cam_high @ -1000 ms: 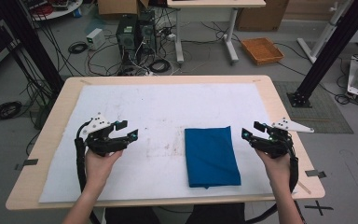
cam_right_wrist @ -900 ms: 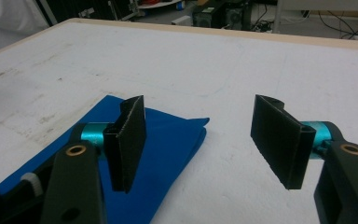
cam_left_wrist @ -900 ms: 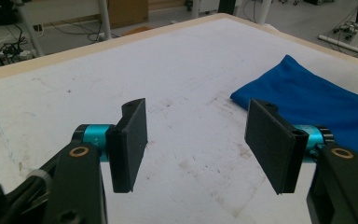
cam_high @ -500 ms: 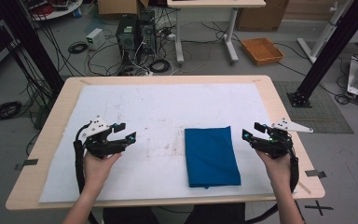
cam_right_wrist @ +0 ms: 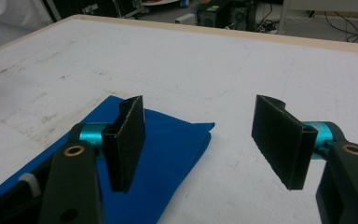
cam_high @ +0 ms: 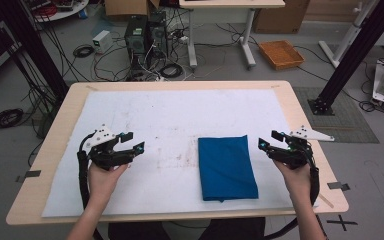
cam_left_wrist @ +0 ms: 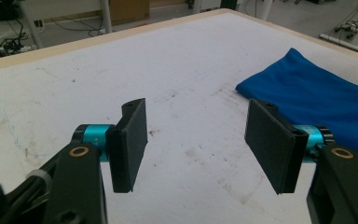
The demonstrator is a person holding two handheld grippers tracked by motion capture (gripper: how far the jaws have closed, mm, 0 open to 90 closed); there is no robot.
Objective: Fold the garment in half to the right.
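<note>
A blue cloth (cam_high: 227, 167) lies folded into a neat rectangle on the white mat (cam_high: 180, 115), right of the table's middle. My left gripper (cam_high: 132, 141) hovers well to the cloth's left, jaws open and empty; in the left gripper view the gripper (cam_left_wrist: 196, 140) has bare mat between its pads and the cloth (cam_left_wrist: 317, 93) off to the right. My right gripper (cam_high: 270, 140) stands just beyond the cloth's right edge, open and empty. In the right gripper view the gripper (cam_right_wrist: 200, 140) looks over the cloth's (cam_right_wrist: 168, 149) corner, not touching it.
The mat covers most of a wooden table (cam_high: 305, 125) and bears faint brown stains (cam_high: 180, 157). Beyond the far edge, the floor holds computer towers (cam_high: 147, 35), tangled cables, a desk leg and an orange tray (cam_high: 281, 54). A black frame post (cam_high: 345, 65) stands at right.
My left gripper has drifted slightly down and left toward the front edge. The right gripper and the cloth have kept still.
</note>
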